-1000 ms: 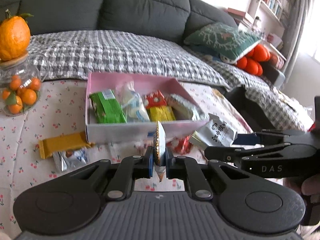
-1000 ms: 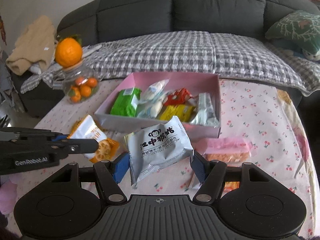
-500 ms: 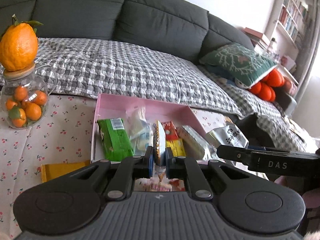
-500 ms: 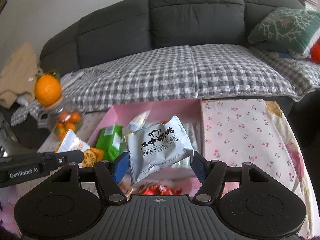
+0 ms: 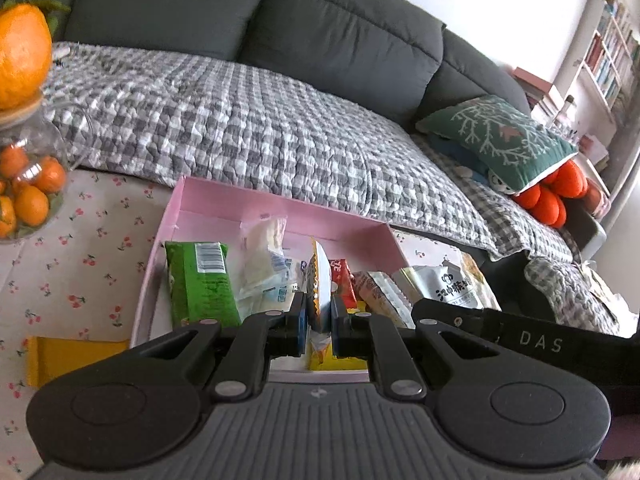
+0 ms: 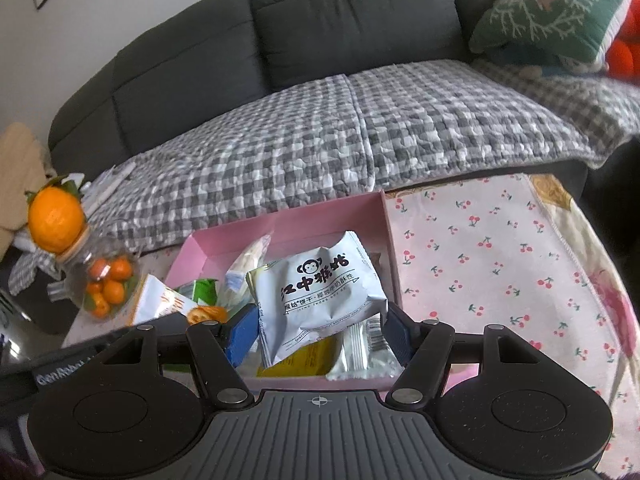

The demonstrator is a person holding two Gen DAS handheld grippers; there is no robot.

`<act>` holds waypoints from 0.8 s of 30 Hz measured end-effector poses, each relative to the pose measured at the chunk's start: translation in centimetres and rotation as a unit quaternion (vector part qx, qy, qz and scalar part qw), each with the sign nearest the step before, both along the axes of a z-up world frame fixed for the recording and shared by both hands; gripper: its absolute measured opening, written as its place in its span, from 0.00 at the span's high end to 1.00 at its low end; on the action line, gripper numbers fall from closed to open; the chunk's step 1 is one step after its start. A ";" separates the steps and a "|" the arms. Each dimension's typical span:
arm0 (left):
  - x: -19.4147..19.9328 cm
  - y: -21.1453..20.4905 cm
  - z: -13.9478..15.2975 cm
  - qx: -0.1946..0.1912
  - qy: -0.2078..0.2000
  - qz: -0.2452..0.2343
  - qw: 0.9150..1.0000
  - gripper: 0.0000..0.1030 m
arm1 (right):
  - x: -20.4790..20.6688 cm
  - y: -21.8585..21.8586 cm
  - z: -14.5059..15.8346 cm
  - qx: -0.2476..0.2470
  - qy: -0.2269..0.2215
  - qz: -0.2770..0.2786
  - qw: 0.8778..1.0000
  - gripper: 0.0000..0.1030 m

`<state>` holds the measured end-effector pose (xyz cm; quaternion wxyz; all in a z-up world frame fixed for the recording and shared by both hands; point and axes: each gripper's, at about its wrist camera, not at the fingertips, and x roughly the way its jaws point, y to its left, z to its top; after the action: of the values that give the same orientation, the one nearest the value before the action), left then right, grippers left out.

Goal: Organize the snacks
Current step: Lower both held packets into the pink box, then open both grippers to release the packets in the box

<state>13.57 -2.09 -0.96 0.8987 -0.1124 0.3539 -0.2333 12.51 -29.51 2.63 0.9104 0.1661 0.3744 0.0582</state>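
Note:
A pink box (image 5: 276,216) on the cherry-print tablecloth holds a green packet (image 5: 200,284), clear-wrapped snacks and red and yellow packets. My left gripper (image 5: 318,320) is shut on an orange-and-white packet (image 5: 319,288), held edge-on over the box's near half. My right gripper (image 6: 320,332) is shut on a puffy white packet with a monkey logo (image 6: 320,296), hanging over the right part of the pink box (image 6: 304,216). In the left wrist view that white packet (image 5: 452,284) shows at the right. In the right wrist view the orange-and-white packet (image 6: 160,304) shows at the left.
A glass jar of small oranges (image 6: 104,280) with a large orange (image 6: 56,220) on its lid stands left of the box. A yellow bar (image 5: 72,356) lies on the cloth near the box's front left corner. A grey sofa with a checked blanket (image 5: 260,128) lies behind.
Both grippers have moved forward with their packets, from in front of the box to over it. Both have also rolled a little.

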 end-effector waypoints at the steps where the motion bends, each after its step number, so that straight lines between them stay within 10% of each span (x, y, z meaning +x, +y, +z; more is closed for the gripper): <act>1: 0.2 -0.1 -0.2 0.000 0.003 0.000 1.000 0.90 | 0.2 0.0 -0.2 0.002 0.002 -0.001 1.000 0.35; 11: 1.6 -0.7 -1.8 0.015 0.023 0.015 1.000 0.89 | 1.6 0.3 -1.7 0.015 0.025 -0.003 1.000 0.32; 24: 0.6 -0.8 -1.0 0.054 -0.013 0.020 0.998 0.58 | 1.4 0.2 -1.6 0.025 0.038 -0.009 0.999 0.24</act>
<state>14.18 -2.93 -1.93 0.9127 -0.0676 0.3518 -0.1969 13.89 -29.32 1.02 0.8917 0.1939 0.4054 0.0534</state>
